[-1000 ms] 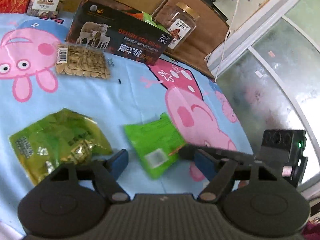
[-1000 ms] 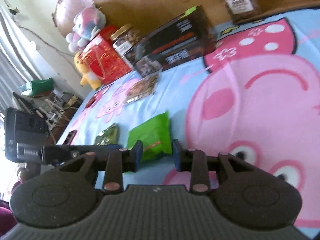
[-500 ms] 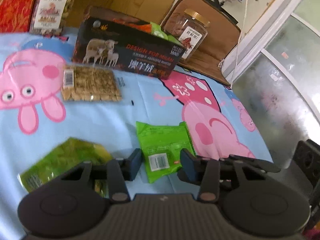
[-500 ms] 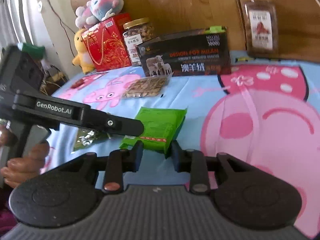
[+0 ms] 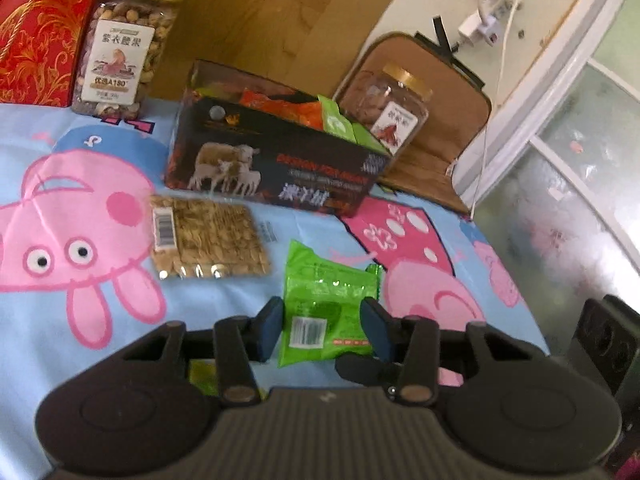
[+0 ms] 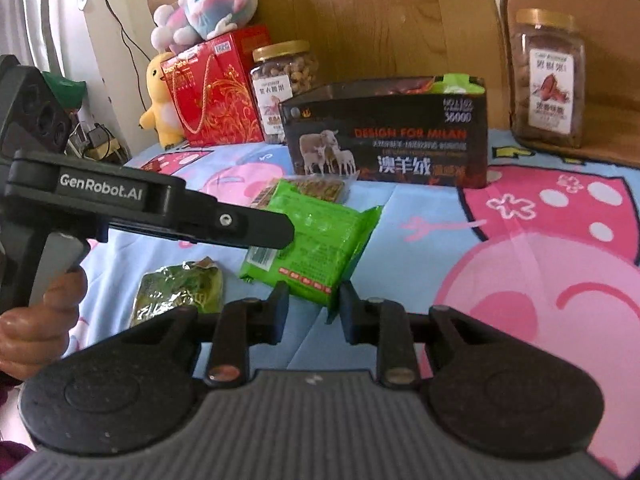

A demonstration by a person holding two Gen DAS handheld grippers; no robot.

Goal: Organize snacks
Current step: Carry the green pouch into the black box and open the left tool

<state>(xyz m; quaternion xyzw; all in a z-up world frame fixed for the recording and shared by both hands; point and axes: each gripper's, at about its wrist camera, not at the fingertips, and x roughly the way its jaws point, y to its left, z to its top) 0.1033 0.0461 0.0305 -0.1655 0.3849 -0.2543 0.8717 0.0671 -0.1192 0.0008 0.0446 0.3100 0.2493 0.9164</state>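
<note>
Two grippers worked one snack: the green packet (image 5: 320, 280), which sat near the front of the pig-printed blue sheet (image 5: 224, 300), in front of the dark open box (image 5: 272, 168) and just beside the clear pack of seeds (image 5: 208, 236). The left gripper (image 5: 322, 320) had just been closing its jaws, and in its own view the packet filled the gap from pad to pad near the barcode end, so I read it as gripped across its width. The right gripper (image 6: 312, 304) had also just been narrowing its jaws. The packet's near corner lay between them, but whether the pads actually pressed on it I could not tell.

Several wrappers already stood up out of the box, so the likely step was carrying this packet there. To do it well, one firm hold was enough; if the right jaws only brushed the corner, they needed to back off so as not to tug the slick foil askew. The packet wanted lifting clear of the sheet before moving, passing over the seed pack without dragging it, then lowering edge-first into the free space inside the box. An olive foil pouch (image 6: 180, 292) remained on the sheet near the left hand.
</note>
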